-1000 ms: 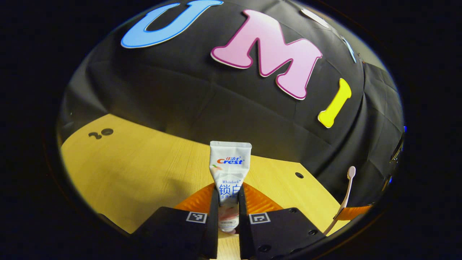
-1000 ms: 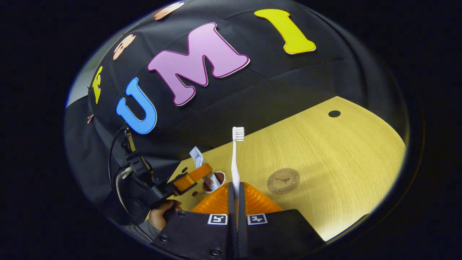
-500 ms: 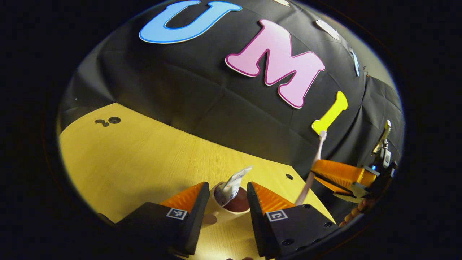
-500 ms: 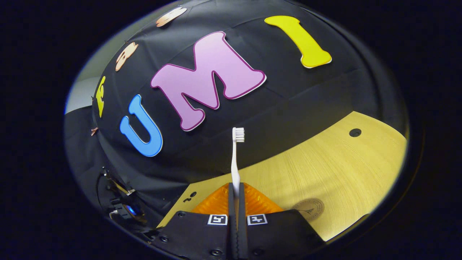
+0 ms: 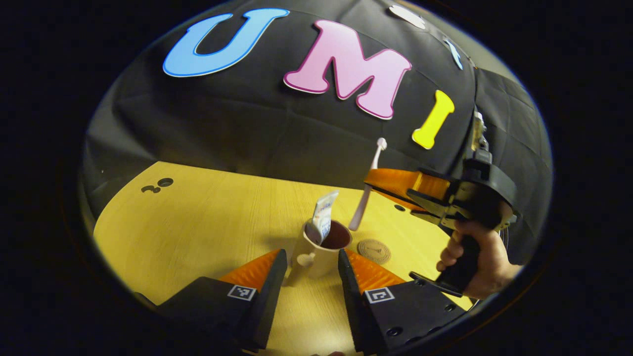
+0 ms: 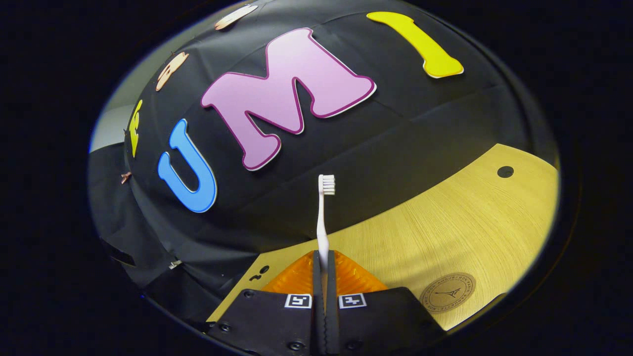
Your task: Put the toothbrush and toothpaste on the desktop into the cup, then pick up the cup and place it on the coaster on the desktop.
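Left gripper (image 5: 309, 277) wide apart, flanking cup (image 5: 319, 249) holding toothpaste (image 5: 324, 217); right gripper (image 6: 322, 277) clamps toothbrush (image 6: 323, 217) upright; coaster (image 5: 374, 251) right of cup.

Ahead of our parted left fingers (image 5: 277, 277) stood the cup (image 5: 316, 252), toothpaste (image 5: 324, 217) in it, coaster (image 5: 374, 250) to its right.

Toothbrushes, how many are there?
1. The white toothbrush is pinched upright in the right gripper, its lower end hanging just above the cup. None seems hidden.
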Tool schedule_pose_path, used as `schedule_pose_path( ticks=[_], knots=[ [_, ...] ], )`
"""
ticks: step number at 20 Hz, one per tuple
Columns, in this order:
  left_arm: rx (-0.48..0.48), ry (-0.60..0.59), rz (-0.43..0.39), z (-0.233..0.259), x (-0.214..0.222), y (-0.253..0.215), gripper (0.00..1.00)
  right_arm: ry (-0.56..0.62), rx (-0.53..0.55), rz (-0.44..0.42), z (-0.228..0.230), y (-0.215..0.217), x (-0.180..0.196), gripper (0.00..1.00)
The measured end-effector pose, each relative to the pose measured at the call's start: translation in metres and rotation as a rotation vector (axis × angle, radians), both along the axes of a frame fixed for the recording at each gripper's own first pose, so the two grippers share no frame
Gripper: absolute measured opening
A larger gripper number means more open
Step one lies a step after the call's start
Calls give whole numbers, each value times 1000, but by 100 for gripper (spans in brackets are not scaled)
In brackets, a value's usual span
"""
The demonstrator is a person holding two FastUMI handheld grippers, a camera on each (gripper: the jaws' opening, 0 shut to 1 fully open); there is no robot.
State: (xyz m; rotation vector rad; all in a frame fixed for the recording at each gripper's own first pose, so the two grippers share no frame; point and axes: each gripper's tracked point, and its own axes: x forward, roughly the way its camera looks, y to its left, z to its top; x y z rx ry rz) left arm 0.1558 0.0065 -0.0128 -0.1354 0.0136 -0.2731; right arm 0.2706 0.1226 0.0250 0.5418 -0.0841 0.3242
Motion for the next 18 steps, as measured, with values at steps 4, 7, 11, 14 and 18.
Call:
schedule_pose_path(
  ticks=[4, 7, 11, 14, 18],
  knots=[
    [40, 14, -2, -13, -7, -4, 65, 22, -33, 3, -19, 10, 11, 5],
    [35, 28, -1, -19, -6, -5, 65, 35, -100, 16, -38, 18, 16, 6],
    [28, 37, 14, -22, 1, -2, 65, 52, -190, 71, -62, 34, 6, 8],
    [33, 53, 29, -27, 13, 4, 65, 45, -260, 105, -70, 41, -11, 27],
    [70, 71, 48, -32, 32, 11, 65, 79, -271, 130, -77, 33, -28, 35]
  ],
)
